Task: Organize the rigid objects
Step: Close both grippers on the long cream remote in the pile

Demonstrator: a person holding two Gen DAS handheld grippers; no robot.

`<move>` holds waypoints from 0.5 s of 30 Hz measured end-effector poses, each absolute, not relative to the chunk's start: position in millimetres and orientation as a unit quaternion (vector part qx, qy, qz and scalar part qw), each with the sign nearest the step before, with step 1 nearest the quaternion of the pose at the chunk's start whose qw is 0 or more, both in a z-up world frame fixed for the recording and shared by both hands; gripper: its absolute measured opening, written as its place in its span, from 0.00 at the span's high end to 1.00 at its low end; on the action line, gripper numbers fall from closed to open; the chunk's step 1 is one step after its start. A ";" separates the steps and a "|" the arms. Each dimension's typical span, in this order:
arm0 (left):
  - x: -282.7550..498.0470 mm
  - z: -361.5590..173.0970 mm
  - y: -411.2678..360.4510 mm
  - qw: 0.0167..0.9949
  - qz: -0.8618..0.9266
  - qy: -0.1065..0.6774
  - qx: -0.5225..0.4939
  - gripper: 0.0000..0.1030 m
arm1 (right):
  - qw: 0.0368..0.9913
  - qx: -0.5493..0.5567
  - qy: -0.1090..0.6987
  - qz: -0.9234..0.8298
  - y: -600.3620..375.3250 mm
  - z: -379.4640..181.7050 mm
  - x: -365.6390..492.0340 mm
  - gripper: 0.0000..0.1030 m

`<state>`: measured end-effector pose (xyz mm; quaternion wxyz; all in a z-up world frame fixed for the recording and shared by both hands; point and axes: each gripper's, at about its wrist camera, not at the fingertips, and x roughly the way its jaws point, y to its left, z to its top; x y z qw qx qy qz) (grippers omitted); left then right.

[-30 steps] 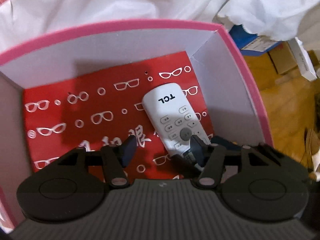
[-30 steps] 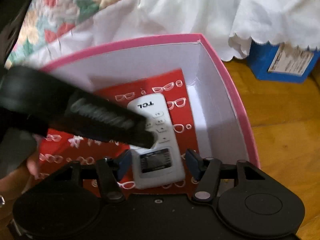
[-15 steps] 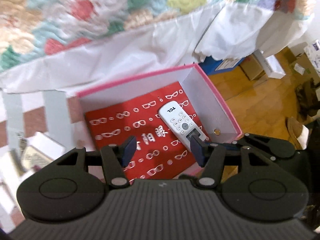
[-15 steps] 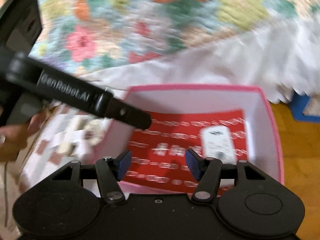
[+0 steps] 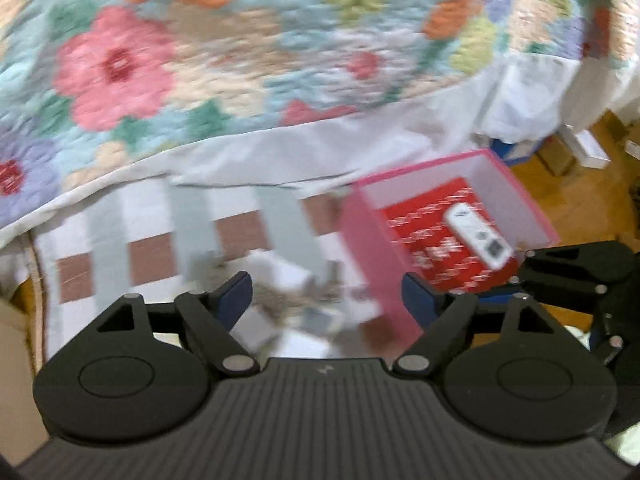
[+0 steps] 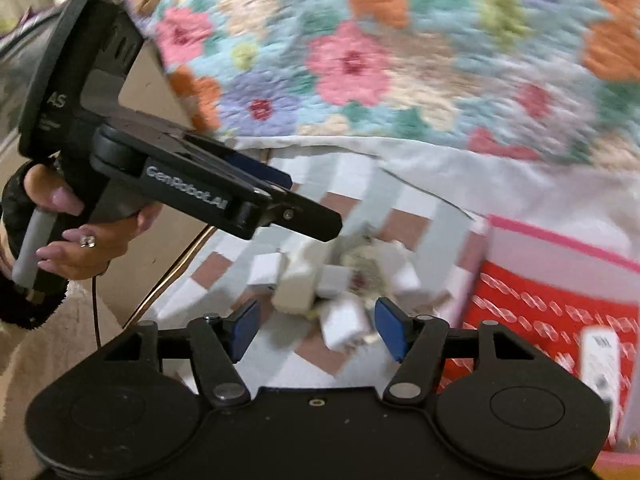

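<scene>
Checked white, grey and brown cloth spreads below both grippers. Left gripper and right gripper hang above it, jaws opening, nothing between them. Blurred small white blocks lie heaped beneath. Rightward, the pink-rimmed cardboard box holds a white remote control on red printed card. Beyond rises a flowered quilt.

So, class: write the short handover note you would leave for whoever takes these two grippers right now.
Left gripper: jaws opening, nothing between them.
Right gripper: jaws opening, also empty.
Done: white remote lies in the pink box, on its red glasses-print sheet.
Left: pile of small white boxes on the checked cloth beside the pink box, blurred, count unclear.
</scene>
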<state>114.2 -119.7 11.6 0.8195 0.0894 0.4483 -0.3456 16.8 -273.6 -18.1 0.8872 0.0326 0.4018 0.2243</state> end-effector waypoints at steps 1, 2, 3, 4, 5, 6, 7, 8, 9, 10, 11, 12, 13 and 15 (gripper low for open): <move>119.6 4.9 -108.5 0.821 -0.339 0.452 0.081 0.20 | 0.887 0.029 0.400 0.230 -263.4 -22.0 21.5 0.32; 125.7 -4.3 -95.9 0.820 -0.330 0.462 0.067 0.20 | 0.886 0.028 0.400 0.233 -253.0 -27.8 27.8 0.32; 130.9 -12.4 -86.1 0.818 -0.321 0.473 0.054 0.20 | 0.885 0.030 0.401 0.235 -243.1 -34.2 33.5 0.32; 135.7 -21.3 -75.6 0.817 -0.314 0.482 0.041 0.20 | 0.883 0.028 0.404 0.237 -235.6 -40.7 37.7 0.32; 141.3 -30.3 -66.4 0.815 -0.307 0.490 0.028 0.20 | 0.881 0.020 0.410 0.235 -225.3 -48.8 43.4 0.32; 146.5 -40.5 -58.0 0.813 -0.298 0.500 0.017 0.20 | 0.880 0.012 0.415 0.231 -215.1 -56.7 48.1 0.32; 151.4 -51.1 -50.2 0.811 -0.290 0.508 0.007 0.20 | 0.879 0.004 0.419 0.228 -207.2 -64.1 51.5 0.32; 154.4 -60.8 -43.7 0.809 -0.281 0.515 -0.003 0.20 | 0.878 -0.006 0.425 0.222 -197.8 -72.4 55.1 0.32; 158.0 -71.0 -36.8 0.807 -0.273 0.524 -0.012 0.20 | 0.877 -0.013 0.429 0.215 -189.2 -80.6 58.0 0.32; 160.9 -81.1 -31.0 0.803 -0.266 0.532 -0.018 0.21 | 0.877 -0.021 0.432 0.211 -184.0 -86.7 59.3 0.32; 160.8 -90.2 -30.0 0.801 -0.261 0.539 -0.022 0.21 | 0.876 -0.027 0.434 0.208 -179.4 -92.9 60.1 0.32; 163.2 -100.0 -26.5 0.797 -0.257 0.545 -0.031 0.22 | 0.876 -0.032 0.436 0.206 -173.2 -100.1 61.8 0.33; 165.0 -109.3 -23.8 0.794 -0.253 0.552 -0.042 0.24 | 0.876 -0.039 0.436 0.203 -167.9 -107.2 63.6 0.34; 169.2 -127.6 -20.4 0.777 -0.251 0.572 -0.072 0.28 | 0.875 -0.049 0.438 0.201 -159.5 -120.4 68.3 0.35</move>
